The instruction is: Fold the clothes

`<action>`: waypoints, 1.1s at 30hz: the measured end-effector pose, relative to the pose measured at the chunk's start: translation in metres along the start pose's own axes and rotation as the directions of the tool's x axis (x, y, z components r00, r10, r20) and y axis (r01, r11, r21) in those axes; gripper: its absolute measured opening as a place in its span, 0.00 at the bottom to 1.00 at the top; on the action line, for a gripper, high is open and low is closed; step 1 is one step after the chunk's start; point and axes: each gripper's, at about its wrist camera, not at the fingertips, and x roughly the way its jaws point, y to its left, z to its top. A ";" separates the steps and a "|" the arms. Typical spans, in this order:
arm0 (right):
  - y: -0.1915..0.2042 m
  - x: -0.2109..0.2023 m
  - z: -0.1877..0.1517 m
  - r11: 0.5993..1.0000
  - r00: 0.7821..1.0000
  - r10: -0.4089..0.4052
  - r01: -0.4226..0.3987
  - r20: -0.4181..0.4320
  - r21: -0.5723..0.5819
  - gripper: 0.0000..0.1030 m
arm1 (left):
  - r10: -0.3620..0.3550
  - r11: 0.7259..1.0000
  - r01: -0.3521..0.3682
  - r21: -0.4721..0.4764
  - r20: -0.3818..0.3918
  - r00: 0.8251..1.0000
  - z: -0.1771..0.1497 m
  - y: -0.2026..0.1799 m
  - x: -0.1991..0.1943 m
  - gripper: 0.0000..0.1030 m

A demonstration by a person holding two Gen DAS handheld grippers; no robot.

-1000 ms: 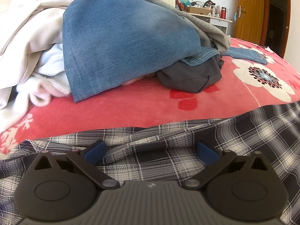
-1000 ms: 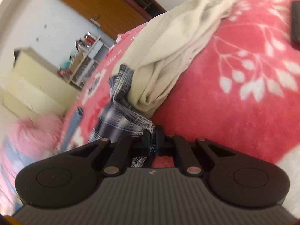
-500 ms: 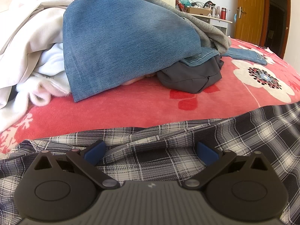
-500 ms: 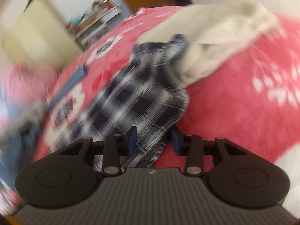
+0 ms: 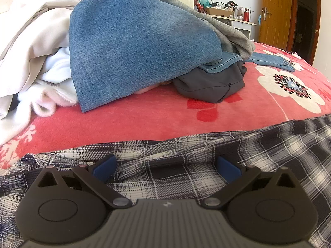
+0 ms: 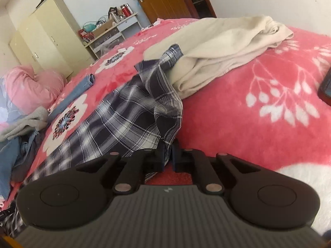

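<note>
A plaid shirt lies spread across the pink flowered blanket on the bed. The right gripper has its jaws pressed together, pinching an edge of the plaid cloth just above the blanket. The far end of the shirt runs under a cream garment heaped behind it. The left gripper rests over another part of the same plaid shirt, its blue pads spread wide with wrinkled cloth lying between them but not clamped. Beyond it sits a pile of clothes: blue jeans on top, a dark grey garment beneath, and white clothing to one side.
</note>
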 end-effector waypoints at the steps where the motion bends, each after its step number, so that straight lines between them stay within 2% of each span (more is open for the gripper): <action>1: 0.001 -0.008 0.000 1.000 0.999 -0.019 0.019 0.026 -0.001 0.14 | 0.000 1.000 0.000 0.000 0.000 1.000 0.000 0.000 0.000 1.00; 5: 0.020 -0.041 0.001 0.995 0.987 -0.069 0.079 0.147 -0.067 0.16 | 0.002 1.000 -0.002 0.002 0.001 1.000 0.000 0.000 0.000 1.00; 8: 0.050 -0.053 -0.006 0.981 0.987 0.026 0.005 0.157 -0.195 0.16 | 0.002 1.000 -0.002 0.002 0.001 1.000 0.000 0.000 0.000 1.00; 10: 0.080 -0.047 -0.016 0.943 0.987 0.113 -0.070 0.115 -0.325 0.16 | 0.003 1.000 -0.003 0.002 0.002 1.000 0.000 0.000 0.000 1.00; 12: 0.106 -0.031 -0.032 0.875 0.980 0.198 -0.168 0.019 -0.454 0.16 | 0.002 1.000 -0.002 0.001 0.002 1.000 -0.001 0.000 0.000 1.00; 14: 0.125 -0.012 -0.054 0.804 0.971 0.217 -0.236 -0.100 -0.546 0.16 | 0.002 1.000 -0.002 0.001 0.001 1.000 0.000 0.000 0.000 1.00; 15: 0.128 -0.003 -0.062 0.787 0.968 0.206 -0.250 -0.142 -0.564 0.17 | 0.002 1.000 -0.002 0.001 0.001 1.000 0.000 0.000 0.000 1.00; 16: 0.127 0.007 -0.067 0.792 0.970 0.180 -0.243 -0.165 -0.560 0.17 | 0.001 1.000 -0.001 0.001 0.001 1.000 0.000 0.000 0.000 1.00; 18: 0.117 0.007 -0.057 0.836 0.969 0.191 -0.245 -0.158 -0.491 0.18 | 0.000 1.000 0.000 0.000 0.001 1.000 0.000 0.000 0.000 1.00; 21: 0.088 -0.015 -0.029 0.924 0.978 0.207 -0.203 -0.021 -0.324 0.29 | 0.000 1.000 0.000 0.001 0.002 1.000 0.000 0.000 -0.001 1.00; 22: 0.072 -0.022 -0.019 0.949 0.978 0.206 -0.191 0.034 -0.252 0.37 | 0.000 1.000 0.000 0.001 0.002 1.000 0.000 0.000 -0.001 1.00; 23: 0.057 -0.025 -0.009 0.970 0.979 0.184 -0.167 0.083 -0.179 0.44 | 0.000 1.000 0.000 0.001 0.002 1.000 0.000 0.000 -0.001 1.00; 24: 0.042 -0.024 0.000 0.986 0.983 0.142 -0.130 0.119 -0.108 0.44 | -0.001 1.000 0.001 0.000 0.003 1.000 0.000 0.000 -0.001 1.00; 26: 0.017 -0.017 0.013 0.997 0.986 0.078 -0.080 0.147 0.005 0.47 | -0.001 1.000 0.001 0.001 0.003 1.000 0.000 0.000 0.000 1.00; 29: -0.010 0.006 0.023 0.986 0.991 0.046 -0.066 0.129 0.150 0.50 | -0.001 1.000 0.001 0.000 0.003 1.000 0.000 0.000 0.000 1.00; 33: -0.015 0.039 0.023 0.980 0.996 0.066 -0.075 0.057 0.184 0.53 | -0.001 1.000 0.001 0.001 0.003 1.000 -0.001 0.000 0.000 1.00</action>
